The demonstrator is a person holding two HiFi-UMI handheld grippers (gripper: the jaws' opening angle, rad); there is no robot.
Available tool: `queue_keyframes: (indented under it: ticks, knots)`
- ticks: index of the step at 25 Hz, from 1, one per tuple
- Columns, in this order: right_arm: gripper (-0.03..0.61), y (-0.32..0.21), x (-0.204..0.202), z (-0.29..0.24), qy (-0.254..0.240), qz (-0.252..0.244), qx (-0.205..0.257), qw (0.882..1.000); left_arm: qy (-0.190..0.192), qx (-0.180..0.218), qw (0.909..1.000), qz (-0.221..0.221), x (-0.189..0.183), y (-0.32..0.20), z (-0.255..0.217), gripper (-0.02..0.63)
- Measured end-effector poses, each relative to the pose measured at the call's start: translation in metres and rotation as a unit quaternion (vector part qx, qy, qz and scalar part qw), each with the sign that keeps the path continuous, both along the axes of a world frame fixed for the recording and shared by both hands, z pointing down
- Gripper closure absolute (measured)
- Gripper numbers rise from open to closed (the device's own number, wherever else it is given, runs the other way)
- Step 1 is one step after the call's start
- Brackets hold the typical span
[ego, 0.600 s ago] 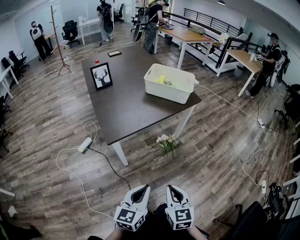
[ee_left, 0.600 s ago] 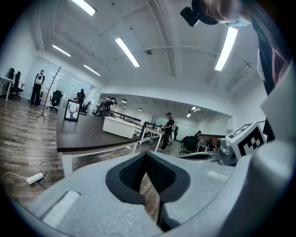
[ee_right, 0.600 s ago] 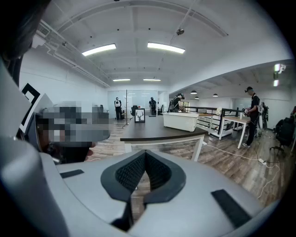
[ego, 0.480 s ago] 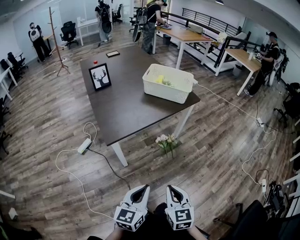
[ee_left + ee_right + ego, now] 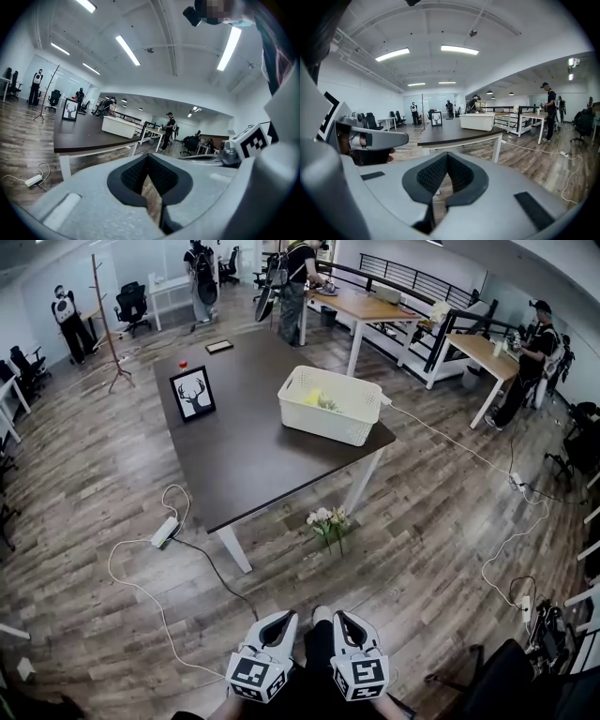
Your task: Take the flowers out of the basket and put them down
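Note:
A white basket (image 5: 328, 407) stands near the right end of a dark table (image 5: 244, 460), with yellow and green flowers (image 5: 322, 401) inside it. A pale bouquet (image 5: 326, 521) lies on the floor by the table's front right leg. My left gripper (image 5: 289, 616) and right gripper (image 5: 339, 616) hang side by side at the bottom of the head view, far from the table, both shut and empty. The left gripper view shows its shut jaws (image 5: 147, 157) aimed toward the basket (image 5: 121, 126). The right gripper view shows shut jaws (image 5: 447, 155) and the basket (image 5: 477, 121) well ahead.
A framed deer picture (image 5: 193, 393) and a small red object (image 5: 183, 364) stand on the table's far left. A power strip (image 5: 165, 532) and cables lie on the wooden floor. A coat stand (image 5: 103, 315), desks, chairs and several people are further back.
The table and basket have shifted slightly up and left in the head view, and a shoe now shows between the grippers. Both grippers stay shut in the same pose.

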State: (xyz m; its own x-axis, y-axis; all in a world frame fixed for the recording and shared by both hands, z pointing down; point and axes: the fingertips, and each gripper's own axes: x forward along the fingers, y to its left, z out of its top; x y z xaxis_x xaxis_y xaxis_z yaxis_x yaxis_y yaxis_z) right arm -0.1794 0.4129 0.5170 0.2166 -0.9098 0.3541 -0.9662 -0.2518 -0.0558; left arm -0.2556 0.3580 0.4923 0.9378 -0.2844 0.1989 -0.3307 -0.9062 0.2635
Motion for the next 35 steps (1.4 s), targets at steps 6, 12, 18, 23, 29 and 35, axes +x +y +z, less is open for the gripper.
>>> queue_keyframes:
  ticks: [6, 12, 18, 23, 29, 35]
  knots:
    - [0.572, -0.013, 0.02, 0.009, -0.017, -0.005, -0.001, 1.0, -0.007, 0.0, 0.9997, -0.025, 0.011, -0.016, 0.003, 0.606]
    - [0.572, -0.032, 0.052, 0.009, -0.018, -0.022, -0.002, 1.0, -0.013, -0.004, 0.9992, -0.038, 0.041, -0.03, 0.005, 0.606]
    - [0.572, -0.057, 0.099, 0.003, -0.02, -0.036, 0.001, 0.999, -0.014, -0.008, 0.9988, -0.045, 0.087, -0.05, 0.001, 0.606]
    - [0.572, -0.078, 0.137, 0.003, -0.025, -0.049, 0.003, 0.998, -0.015, -0.007, 0.9985, -0.052, 0.126, -0.069, -0.001, 0.607]
    - [0.572, -0.103, 0.173, 0.002, -0.041, -0.082, 0.007, 0.996, -0.018, -0.001, 0.9975, -0.068, 0.165, -0.089, -0.004, 0.606]
    - [0.572, -0.117, 0.202, 0.0, -0.034, -0.105, 0.013, 0.994, -0.014, 0.0, 0.9958, -0.091, 0.194, -0.099, -0.003, 0.606]
